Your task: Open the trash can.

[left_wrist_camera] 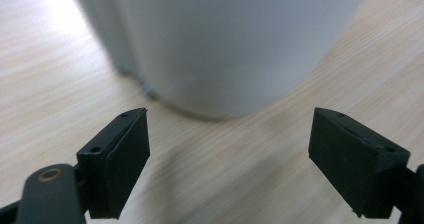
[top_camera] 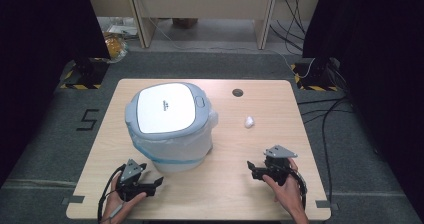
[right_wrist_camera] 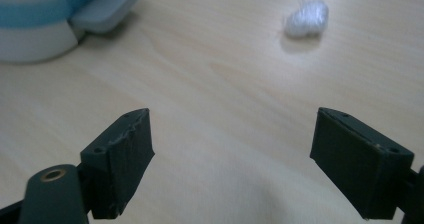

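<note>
- The left hand-held gripper (top_camera: 156, 183) hovers over the surface (top_camera: 235, 184) just in front of the lidded bin (top_camera: 170, 126), jaws spread wide, grasping nothing.
- The right hand-held gripper (top_camera: 251, 168) is likewise released and empty.
- A crumpled white wad (top_camera: 248, 122) lies on the surface, right of the bin, beyond the right hand-held gripper.
</note>
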Available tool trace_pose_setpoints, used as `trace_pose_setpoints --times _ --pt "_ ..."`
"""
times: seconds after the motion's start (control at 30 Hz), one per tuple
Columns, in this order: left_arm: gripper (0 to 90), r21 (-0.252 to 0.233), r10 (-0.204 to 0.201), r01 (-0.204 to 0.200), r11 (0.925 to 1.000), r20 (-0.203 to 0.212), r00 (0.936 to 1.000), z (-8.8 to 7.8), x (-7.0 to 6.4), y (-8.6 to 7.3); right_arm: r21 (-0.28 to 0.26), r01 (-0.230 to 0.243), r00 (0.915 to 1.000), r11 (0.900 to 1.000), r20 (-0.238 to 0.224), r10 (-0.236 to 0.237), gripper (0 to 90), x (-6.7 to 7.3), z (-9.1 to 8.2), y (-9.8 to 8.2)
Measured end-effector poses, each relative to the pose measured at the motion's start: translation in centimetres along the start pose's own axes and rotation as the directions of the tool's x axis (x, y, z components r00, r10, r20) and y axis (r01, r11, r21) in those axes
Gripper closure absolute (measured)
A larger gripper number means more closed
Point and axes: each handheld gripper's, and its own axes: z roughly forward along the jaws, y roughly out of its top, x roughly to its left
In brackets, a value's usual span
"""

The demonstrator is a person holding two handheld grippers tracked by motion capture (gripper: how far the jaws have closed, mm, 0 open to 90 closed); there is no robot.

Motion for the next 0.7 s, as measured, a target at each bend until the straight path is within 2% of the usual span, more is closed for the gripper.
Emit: trace_pose_setpoints --times 0.03,0.07,0.13,0.17,0.27,0.3,0.37,0.43,0.57,0.63,0.7 --pt "16.3 -0.016 0.004 -0.004 0.9999 0.009 1.0000 0.1 -0.4 0.2 -0.009 -0.001 1.0000 1.000 0.001 0.001 17.6 0.0 0.3 0.6" --pt "16.4 -0.016 0.004 -0.004 0.9999 0.009 1.0000 0.1 -0.4 0.2 -0.009 -0.001 1.0000 1.000 0.001 0.001 17.6 0.0 0.3 0.6" --pt "16.6 -0.031 0.005 -0.005 0.9995 0.013 0.9999 0.3 -0.6 0.4 -0.014 0.004 0.9999 1.000 -0.010 -0.005 17.9 0.1 1.0 1.8" --pt "17.2 -0.041 -0.005 0.005 0.9992 0.009 0.9999 0.5 -0.5 0.5 -0.019 0.008 0.9998 1.000 -0.015 -0.008 18.1 0.3 1.9 3.0" --pt "17.7 -0.048 -0.009 0.009 0.9988 -0.001 1.0000 0.7 -0.3 0.7 -0.022 0.014 0.9997 1.000 -0.020 -0.015 18.3 0.4 2.7 4.0" --pt "17.7 -0.048 -0.013 0.013 0.9988 -0.007 0.9999 1.0 -0.1 0.7 -0.021 0.024 0.9994 0.999 -0.023 -0.025 18.3 0.6 3.7 4.8" --pt "17.9 -0.046 -0.020 0.020 0.9987 -0.006 0.9998 1.0 0.1 0.7 -0.022 0.028 0.9992 0.999 -0.027 -0.028 18.9 0.7 4.1 5.1" --pt "18.1 -0.050 -0.024 0.023 0.9985 -0.012 0.9996 1.2 0.3 0.8 -0.020 0.008 0.9990 1.000 -0.044 -0.009 19.5 0.7 5.2 5.6" --pt "16.3 -0.043 -0.023 0.023 0.9988 -0.012 0.9996 1.4 0.3 1.0 -0.024 0.024 0.9994 0.999 -0.026 -0.025 19.5 0.9 5.9 6.1" --pt "14.8 -0.041 -0.024 0.023 0.9989 -0.013 0.9996 1.4 0.4 1.1 -0.037 0.018 0.9993 0.999 -0.033 -0.019 19.8 0.9 6.3 6.4" --pt "14.8 -0.030 -0.036 0.035 0.9989 -0.003 0.9994 1.5 0.5 1.2 -0.049 -0.007 0.9979 0.999 -0.065 0.004 19.8 0.8 6.8 6.5"
